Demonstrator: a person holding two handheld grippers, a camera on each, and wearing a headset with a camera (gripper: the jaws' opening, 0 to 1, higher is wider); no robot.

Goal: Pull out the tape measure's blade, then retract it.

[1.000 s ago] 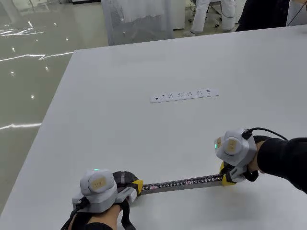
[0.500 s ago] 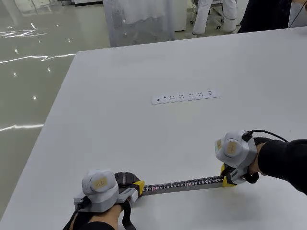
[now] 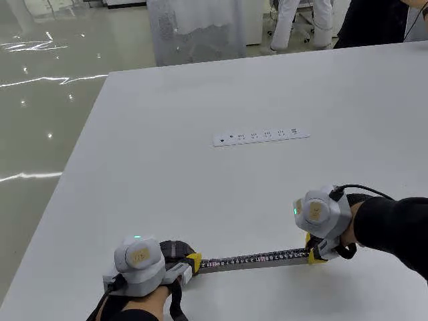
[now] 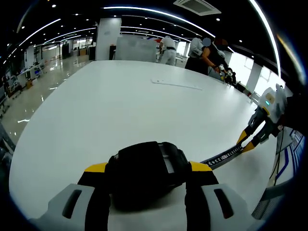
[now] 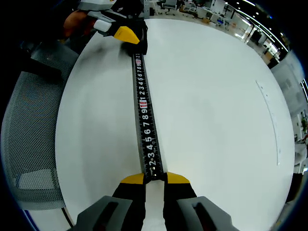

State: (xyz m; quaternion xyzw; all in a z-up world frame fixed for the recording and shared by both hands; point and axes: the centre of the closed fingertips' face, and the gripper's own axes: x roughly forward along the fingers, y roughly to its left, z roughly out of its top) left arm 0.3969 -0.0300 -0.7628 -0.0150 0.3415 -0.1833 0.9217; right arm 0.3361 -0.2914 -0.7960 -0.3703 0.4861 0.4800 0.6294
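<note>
- White workbench (image 3: 200, 180) in the head view: my left gripper (image 3: 189, 261) was clamped on the black tape measure case (image 3: 172, 250) at the near edge, its blade (image 3: 254, 259) stretched flat rightward to my right gripper (image 3: 313, 255); a power strip (image 3: 261, 136) lay well beyond.
- Left gripper view: both yellow-tipped jaws hugged the case's sides, with the blade (image 4: 224, 156) running off to the right.
- Right gripper view: jaws pinched together on the blade's tip, its numbers running away toward the case.
</note>
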